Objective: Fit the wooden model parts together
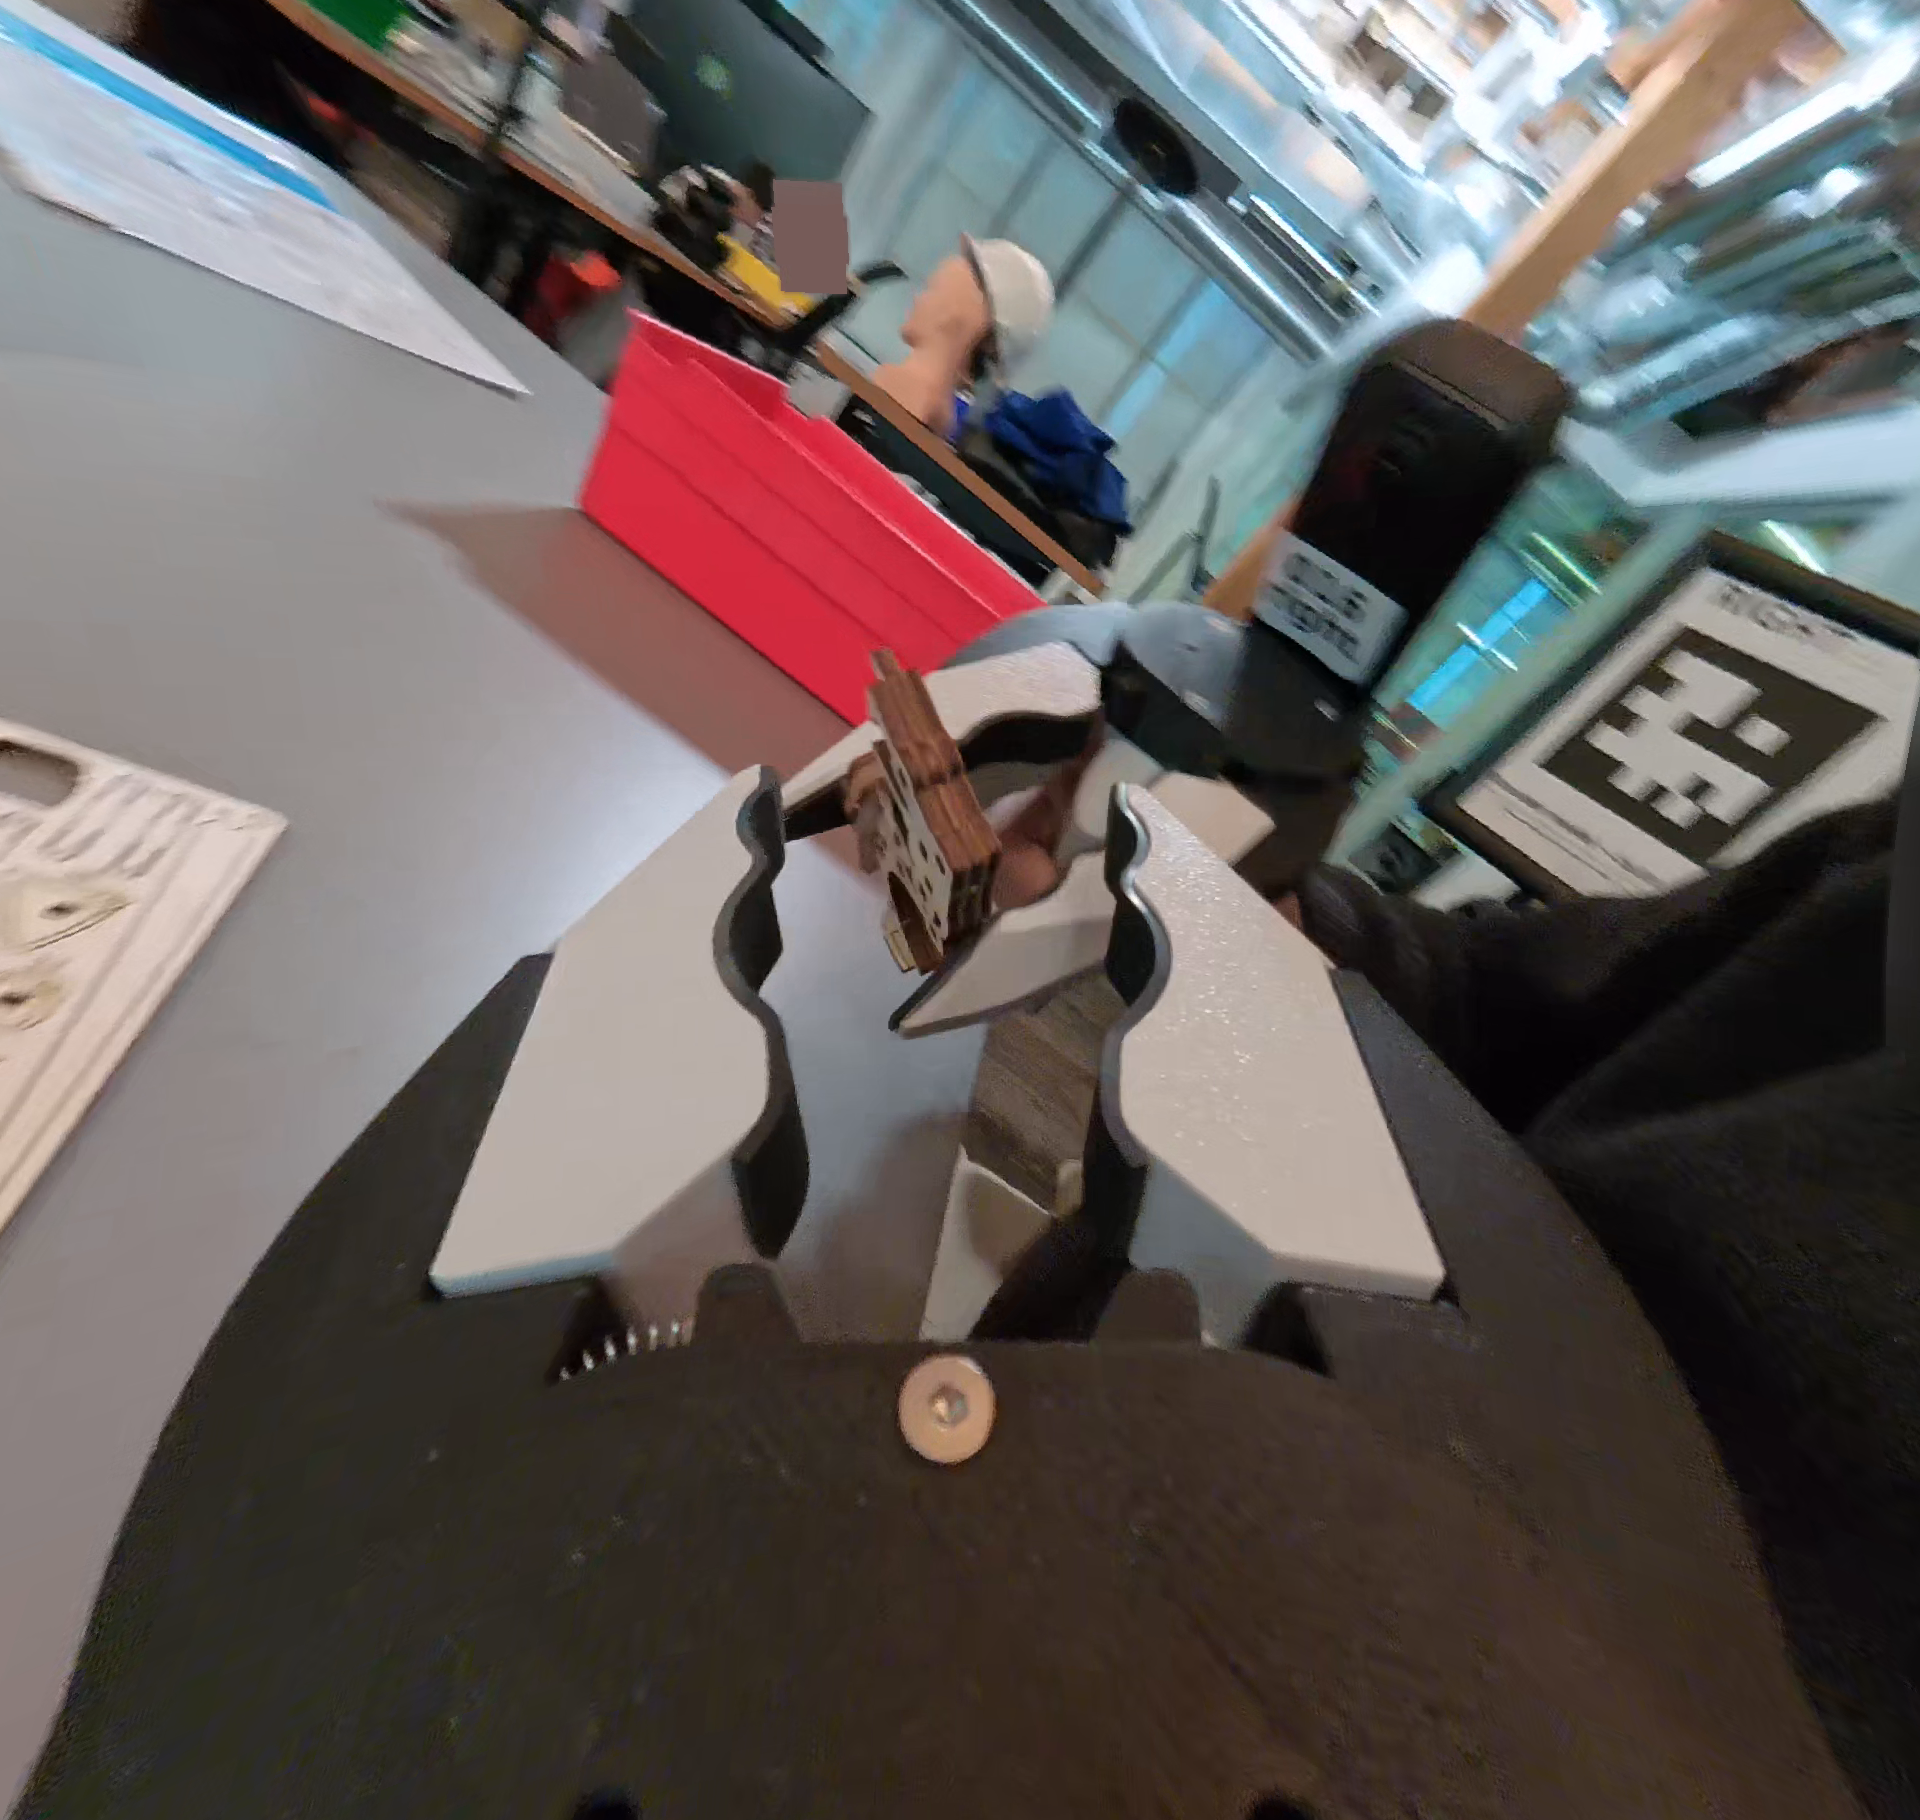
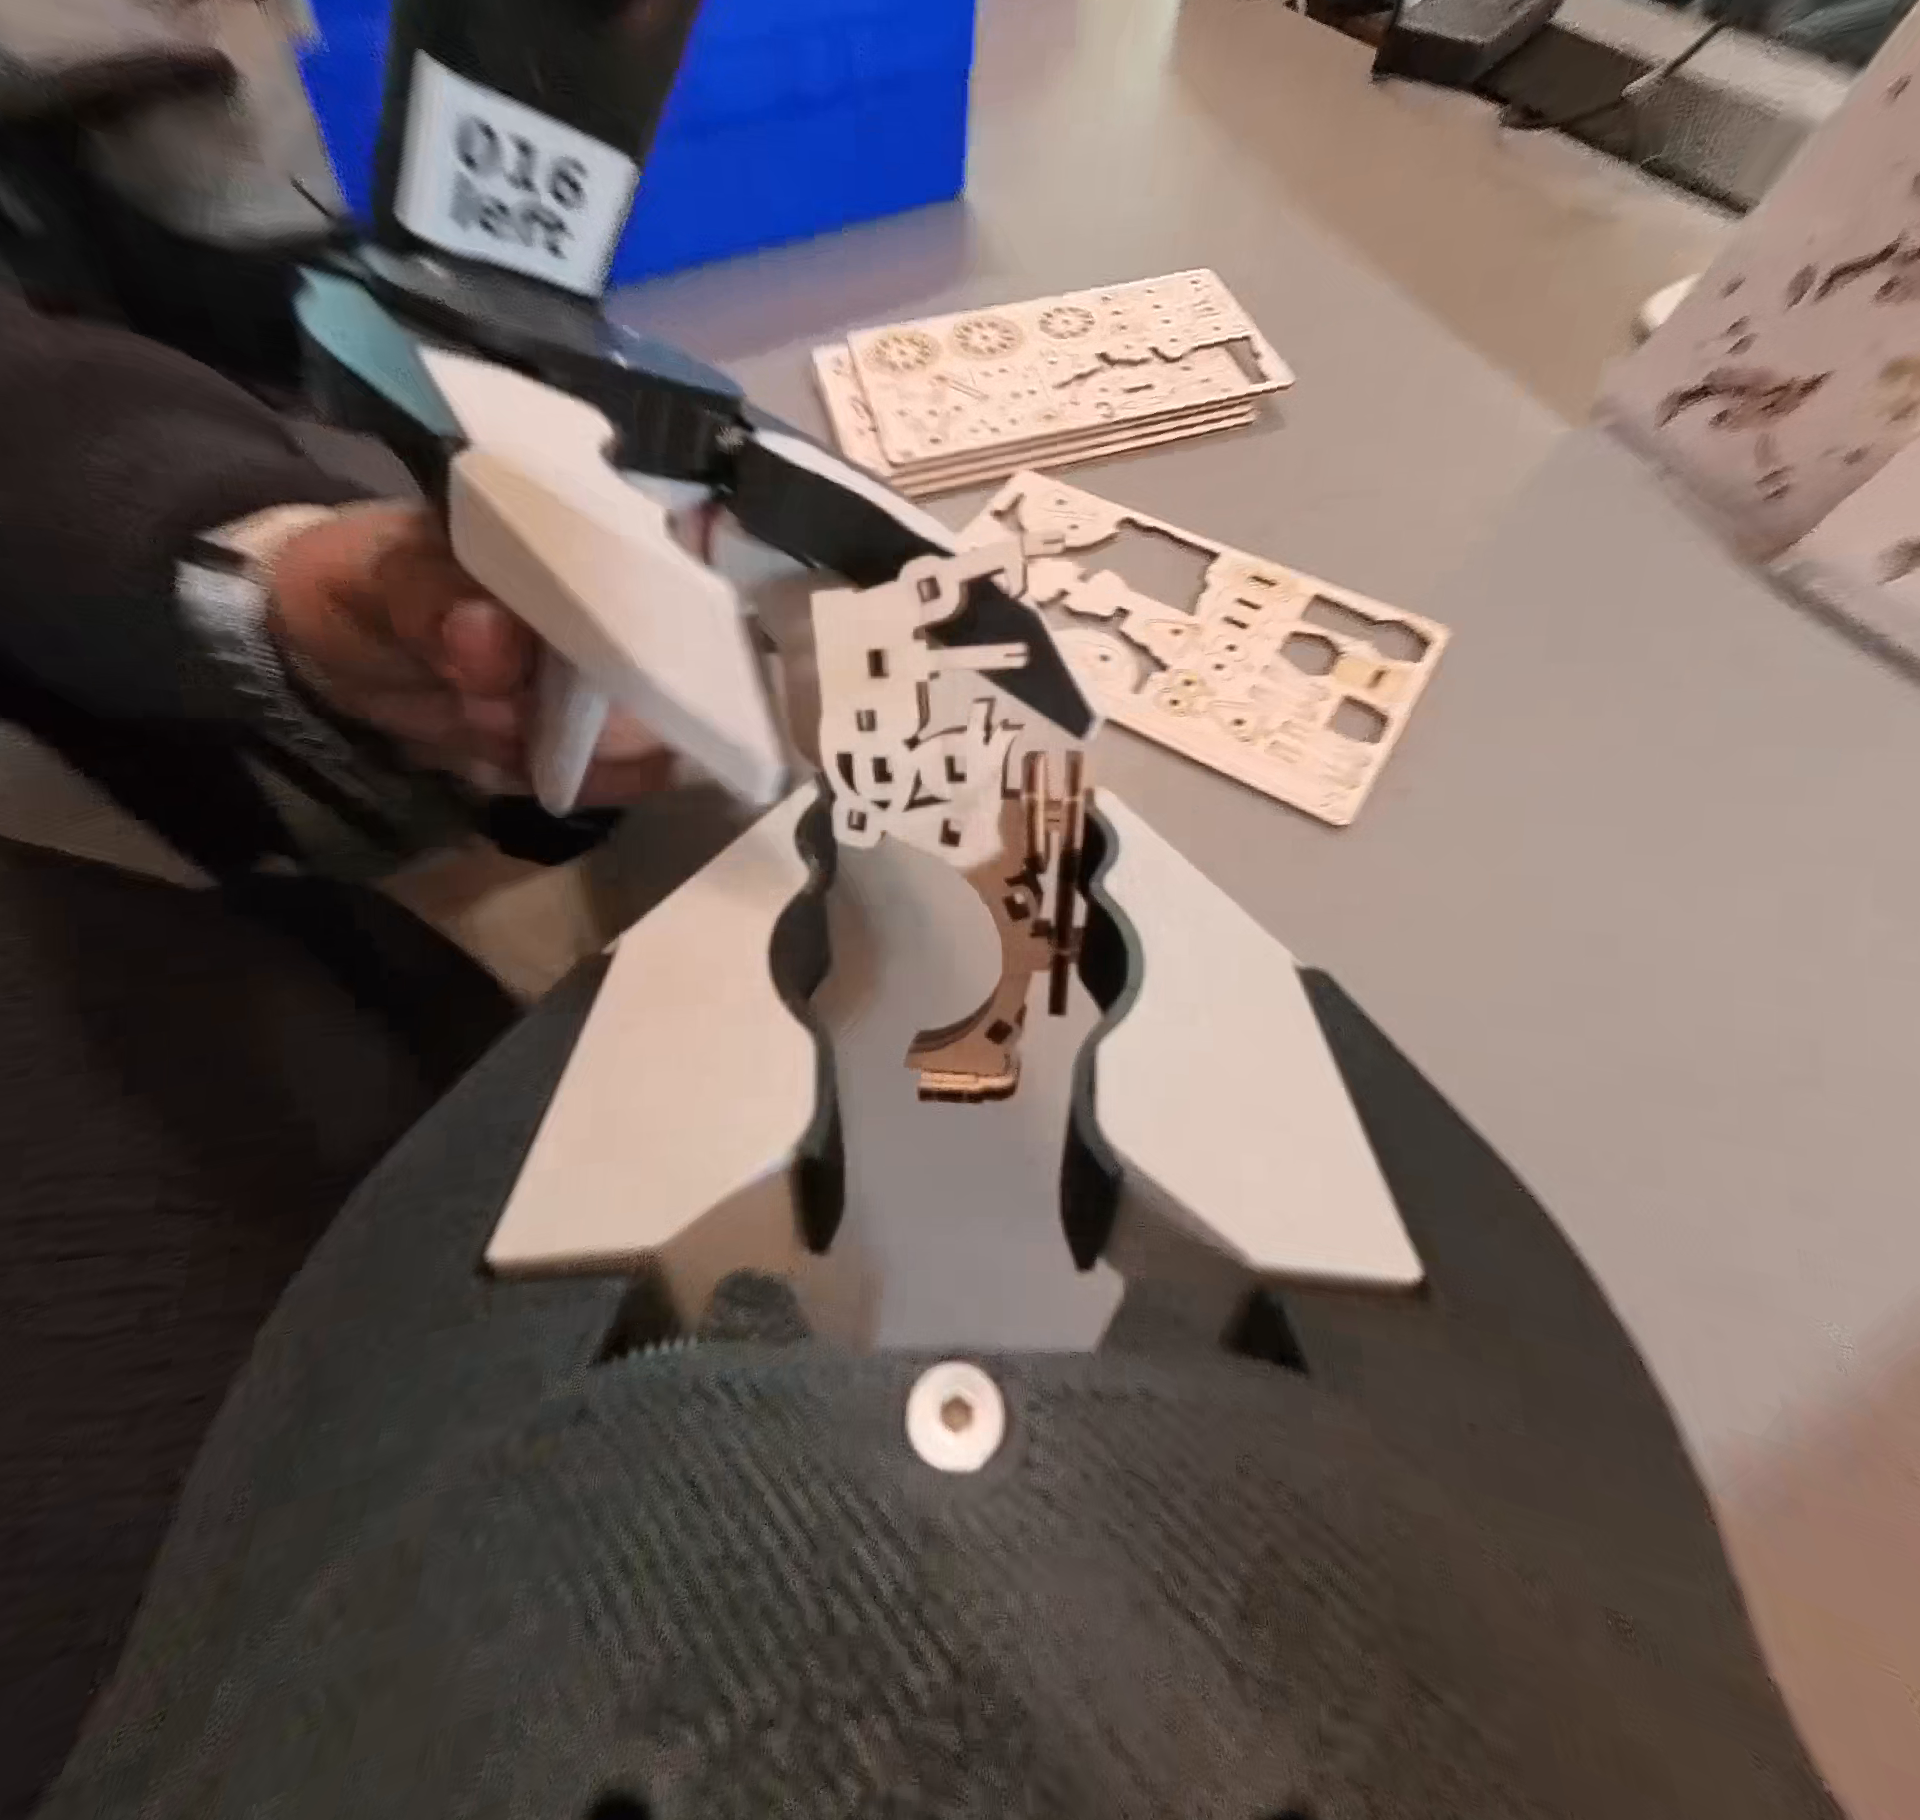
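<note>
Above the flat grey tabletop [image 2: 1455, 939], my right gripper [image 2: 961, 825] clamps the pale laser-cut wooden model assembly [image 2: 904, 731] across its width; my left gripper [image 1: 942, 796] stands open, fingers [image 1: 665, 991] flanking its upper part.

The pale perforated wooden model part [image 2: 914, 721] has dark brown edges, the flat surface [image 2: 1558, 939] is grey, and the plastic bins are red [image 1: 769, 534] and blue [image 2: 821, 77].
</note>
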`<state>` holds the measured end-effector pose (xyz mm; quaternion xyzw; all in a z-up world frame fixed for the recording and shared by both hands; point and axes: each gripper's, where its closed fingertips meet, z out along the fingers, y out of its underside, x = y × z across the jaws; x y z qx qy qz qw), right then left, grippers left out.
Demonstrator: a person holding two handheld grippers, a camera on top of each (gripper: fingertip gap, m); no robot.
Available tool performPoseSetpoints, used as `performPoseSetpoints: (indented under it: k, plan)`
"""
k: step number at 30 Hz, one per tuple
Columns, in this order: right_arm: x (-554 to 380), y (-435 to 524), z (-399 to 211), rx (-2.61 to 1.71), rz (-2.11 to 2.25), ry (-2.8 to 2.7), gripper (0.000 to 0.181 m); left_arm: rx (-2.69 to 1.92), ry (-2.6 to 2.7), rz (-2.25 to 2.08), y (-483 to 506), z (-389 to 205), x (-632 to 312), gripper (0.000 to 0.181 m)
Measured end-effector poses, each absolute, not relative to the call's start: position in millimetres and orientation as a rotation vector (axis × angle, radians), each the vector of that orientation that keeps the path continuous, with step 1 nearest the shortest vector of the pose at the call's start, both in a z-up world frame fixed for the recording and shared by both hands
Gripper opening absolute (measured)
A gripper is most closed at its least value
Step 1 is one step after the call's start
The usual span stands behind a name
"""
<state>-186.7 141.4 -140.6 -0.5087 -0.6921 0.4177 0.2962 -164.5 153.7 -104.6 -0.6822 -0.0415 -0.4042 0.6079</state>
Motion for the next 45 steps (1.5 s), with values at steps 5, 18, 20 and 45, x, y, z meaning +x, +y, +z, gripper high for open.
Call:
performPoseSetpoints:
  k: [5,18,20,45]
  plan:
    - [-171,129,-120,-1.410,1.450,-1.781,0.046,-1.511,0.153,-0.929,138,-87,-141,0.052]
    - [-141,108,-131,-1.247,1.525,-2.035,0.046,-1.567,0.394,-0.938,123,-99,-119,0.048]
    - [-140,106,-133,-1.251,1.588,-2.044,0.046,-1.578,0.417,-0.950,122,-102,-118,0.050]
    - [-133,94,-124,-1.262,1.973,-2.024,0.046,-1.566,0.419,-1.090,121,-103,-111,0.048]
